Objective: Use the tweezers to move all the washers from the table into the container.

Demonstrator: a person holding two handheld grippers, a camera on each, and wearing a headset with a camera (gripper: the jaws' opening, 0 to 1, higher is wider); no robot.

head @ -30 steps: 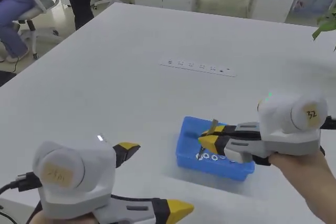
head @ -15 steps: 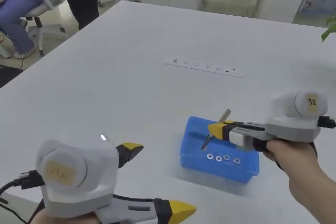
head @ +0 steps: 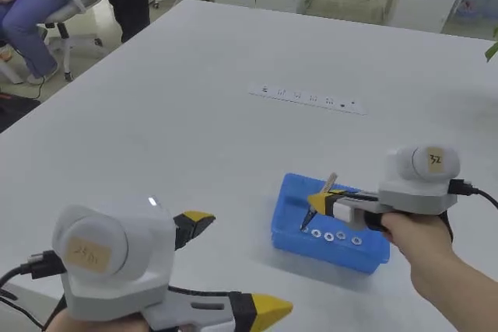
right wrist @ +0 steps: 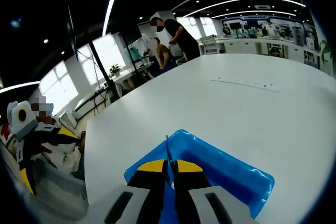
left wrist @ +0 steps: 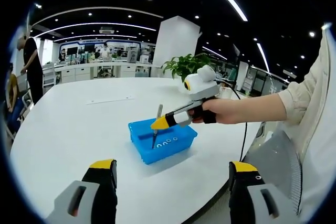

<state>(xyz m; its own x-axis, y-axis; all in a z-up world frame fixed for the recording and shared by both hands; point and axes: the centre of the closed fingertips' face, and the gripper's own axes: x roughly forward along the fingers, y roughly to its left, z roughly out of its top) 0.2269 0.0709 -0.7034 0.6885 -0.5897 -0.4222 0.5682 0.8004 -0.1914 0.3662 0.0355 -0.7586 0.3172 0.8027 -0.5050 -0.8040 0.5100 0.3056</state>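
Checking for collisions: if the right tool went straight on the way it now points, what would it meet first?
The right tool, shut on the tweezers, points down into the blue container. The tweezer tip would probably meet the container's floor first, just beside the washers; exact depth is unclear.

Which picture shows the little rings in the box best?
The head view: it looks down on four washers in a row in the container. The left gripper view shows them tiny. In the right gripper view the right gripper mostly blocks them.
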